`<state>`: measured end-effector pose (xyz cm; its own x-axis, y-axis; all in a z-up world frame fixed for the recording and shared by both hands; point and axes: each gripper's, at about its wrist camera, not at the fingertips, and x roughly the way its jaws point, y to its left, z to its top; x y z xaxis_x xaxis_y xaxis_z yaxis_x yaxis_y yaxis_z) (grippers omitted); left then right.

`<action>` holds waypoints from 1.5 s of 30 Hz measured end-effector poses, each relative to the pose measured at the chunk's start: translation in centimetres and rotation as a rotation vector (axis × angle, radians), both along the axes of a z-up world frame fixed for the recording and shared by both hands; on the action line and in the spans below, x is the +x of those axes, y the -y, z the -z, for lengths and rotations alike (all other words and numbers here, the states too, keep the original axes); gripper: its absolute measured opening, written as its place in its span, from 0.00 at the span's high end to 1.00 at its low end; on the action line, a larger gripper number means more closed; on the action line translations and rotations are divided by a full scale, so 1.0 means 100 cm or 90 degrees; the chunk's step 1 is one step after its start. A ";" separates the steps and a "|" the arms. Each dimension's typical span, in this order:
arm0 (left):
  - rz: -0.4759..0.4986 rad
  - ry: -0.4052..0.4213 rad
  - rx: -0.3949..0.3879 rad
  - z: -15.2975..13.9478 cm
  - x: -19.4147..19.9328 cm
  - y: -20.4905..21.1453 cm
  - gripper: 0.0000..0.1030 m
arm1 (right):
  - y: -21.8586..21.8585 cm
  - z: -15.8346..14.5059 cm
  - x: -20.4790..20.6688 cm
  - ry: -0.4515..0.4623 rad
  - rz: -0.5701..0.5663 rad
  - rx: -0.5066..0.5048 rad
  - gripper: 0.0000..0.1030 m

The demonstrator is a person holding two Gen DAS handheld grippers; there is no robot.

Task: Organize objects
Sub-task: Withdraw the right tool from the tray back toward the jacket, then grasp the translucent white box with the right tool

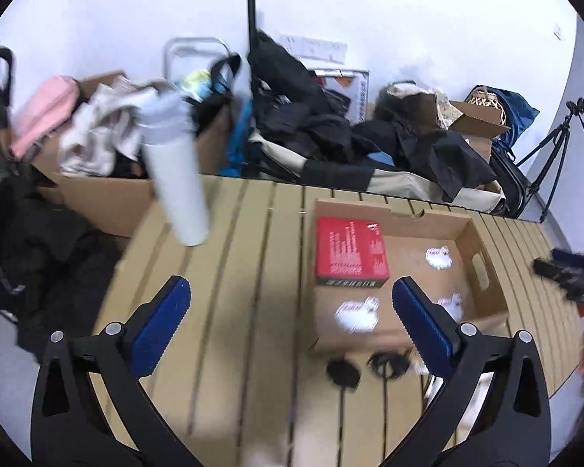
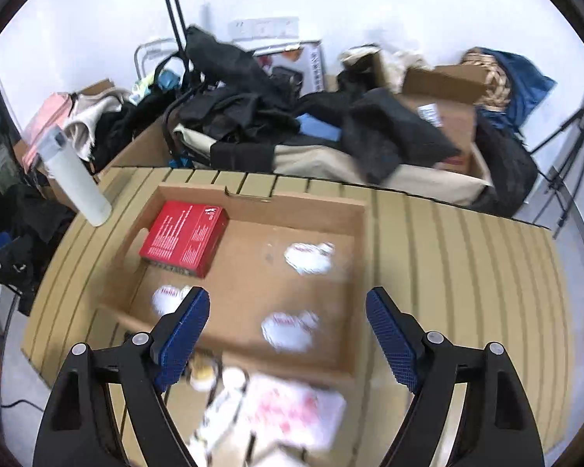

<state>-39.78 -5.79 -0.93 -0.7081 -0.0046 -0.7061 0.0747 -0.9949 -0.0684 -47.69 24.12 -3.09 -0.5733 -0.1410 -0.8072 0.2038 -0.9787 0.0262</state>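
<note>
I see open slatted table (image 2: 467, 272) at three o'clock of the cardboard tray (image 2: 253, 198); a white bottle (image 2: 78, 179) blocks ten o'clock.

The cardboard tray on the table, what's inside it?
Inside the cardboard tray sit a red box and three small white packets. Whatever lies under the red box is hidden.

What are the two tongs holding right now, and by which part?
Nothing: left tongs and right tongs are both open and empty above the table.
</note>
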 end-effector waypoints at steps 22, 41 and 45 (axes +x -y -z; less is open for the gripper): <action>0.189 -0.049 0.017 0.009 0.326 -0.068 0.00 | 0.009 0.002 0.375 -0.038 -0.151 -0.155 0.17; 0.254 -0.014 0.002 0.064 0.241 -0.123 0.00 | -0.005 0.069 0.336 -0.016 -0.024 -0.081 0.18; 0.298 -0.012 0.035 0.078 0.183 -0.160 0.04 | -0.022 0.078 0.300 -0.029 0.012 -0.113 0.18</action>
